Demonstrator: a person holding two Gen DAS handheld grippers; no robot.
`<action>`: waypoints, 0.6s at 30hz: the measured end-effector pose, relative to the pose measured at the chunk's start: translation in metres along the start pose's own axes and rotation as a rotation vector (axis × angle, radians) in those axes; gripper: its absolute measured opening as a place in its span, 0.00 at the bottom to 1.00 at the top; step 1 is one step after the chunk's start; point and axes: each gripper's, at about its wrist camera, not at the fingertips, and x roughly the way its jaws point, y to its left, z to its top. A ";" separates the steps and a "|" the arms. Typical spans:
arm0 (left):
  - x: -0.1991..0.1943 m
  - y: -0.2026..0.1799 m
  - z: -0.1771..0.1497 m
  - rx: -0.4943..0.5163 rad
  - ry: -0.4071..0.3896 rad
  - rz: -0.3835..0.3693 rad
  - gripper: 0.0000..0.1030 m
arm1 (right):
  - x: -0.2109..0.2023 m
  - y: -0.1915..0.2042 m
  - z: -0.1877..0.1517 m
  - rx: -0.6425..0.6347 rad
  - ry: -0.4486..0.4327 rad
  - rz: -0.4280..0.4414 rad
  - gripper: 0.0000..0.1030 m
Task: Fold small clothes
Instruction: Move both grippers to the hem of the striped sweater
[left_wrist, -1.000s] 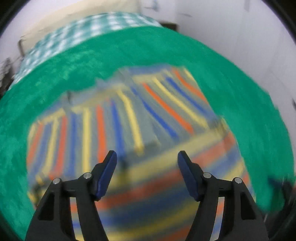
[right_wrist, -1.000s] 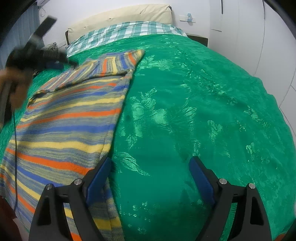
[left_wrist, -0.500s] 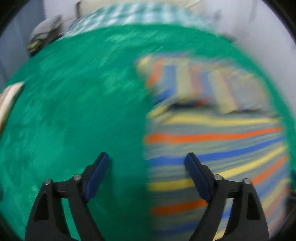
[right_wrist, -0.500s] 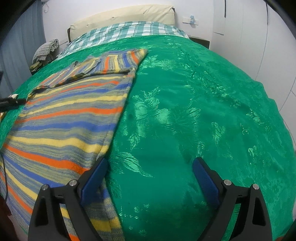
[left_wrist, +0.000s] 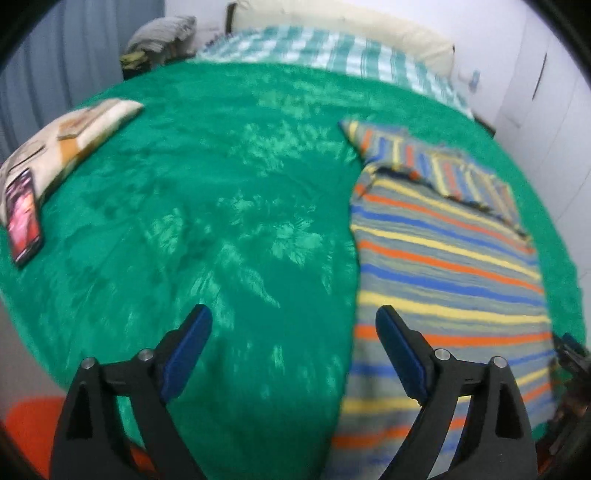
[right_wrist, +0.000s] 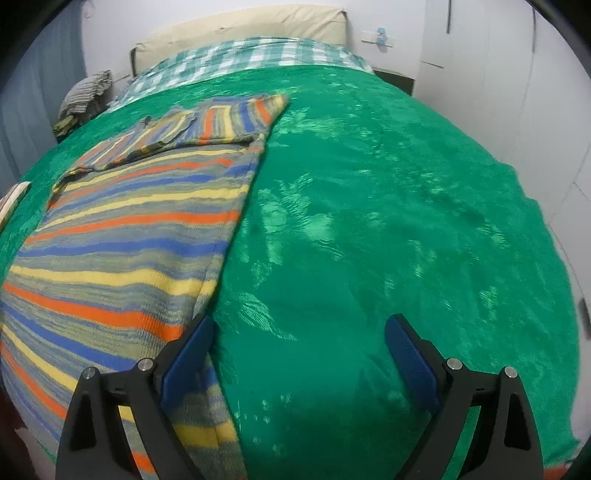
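A striped knit garment (left_wrist: 447, 258) in orange, blue, yellow and grey lies flat on the green bedspread (left_wrist: 221, 221), its far end folded over itself. It also shows in the right wrist view (right_wrist: 122, 251), on the left. My left gripper (left_wrist: 293, 325) is open and empty, hovering over the garment's left edge near the bed's front. My right gripper (right_wrist: 299, 332) is open and empty over the garment's right edge, its left finger (right_wrist: 188, 350) above the fabric.
A cream pillow (left_wrist: 70, 136) with a phone (left_wrist: 22, 218) beside it lies at the bed's left side. A checked sheet (right_wrist: 240, 59) and a headboard cushion (right_wrist: 240, 26) are at the far end. A pile of clothes (right_wrist: 85, 96) sits beyond the bed's far left corner.
My left gripper has swung from above the garment's folded far end back to the near left edge. My right gripper has stayed nearly still.
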 end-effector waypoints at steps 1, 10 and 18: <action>-0.008 -0.001 -0.004 -0.003 -0.008 -0.008 0.89 | -0.007 0.000 0.000 0.000 -0.009 -0.013 0.90; -0.007 -0.010 -0.016 0.015 -0.020 -0.010 0.92 | -0.044 0.011 -0.006 -0.091 -0.082 -0.133 0.90; 0.002 -0.010 -0.031 0.057 0.003 0.020 0.92 | -0.049 0.008 -0.010 -0.103 -0.085 -0.149 0.90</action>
